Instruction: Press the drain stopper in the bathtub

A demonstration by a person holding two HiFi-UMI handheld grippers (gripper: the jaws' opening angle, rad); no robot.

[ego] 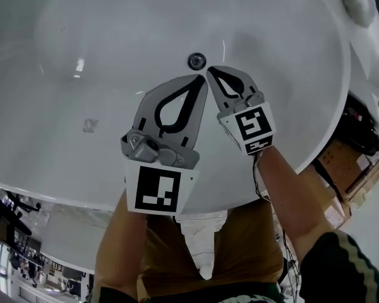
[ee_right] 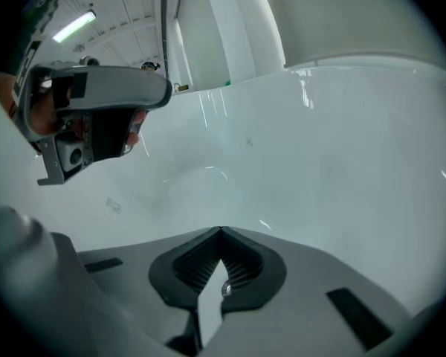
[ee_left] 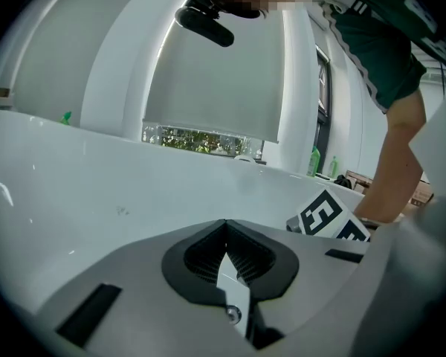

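Observation:
A small round dark drain stopper [ego: 196, 60] sits in the floor of the white bathtub [ego: 114, 36]. Both grippers hang inside the tub just on the near side of it. My left gripper [ego: 204, 78] is shut and empty, its tip a little below and right of the stopper in the head view. My right gripper [ego: 209, 71] is shut too, nothing in it, its tip close beside the left one. In the left gripper view the jaw tips [ee_left: 224, 222] meet against the white tub wall; the right gripper view shows its tips [ee_right: 221, 230] meeting likewise. The stopper is hidden in both gripper views.
The tub rim [ego: 341, 106] curves down the right side, with cardboard boxes [ego: 341, 163] and cables on the floor beyond it. A small grey mark [ego: 90, 125] lies on the tub floor at left. Bottles [ee_left: 314, 161] stand on the far ledge.

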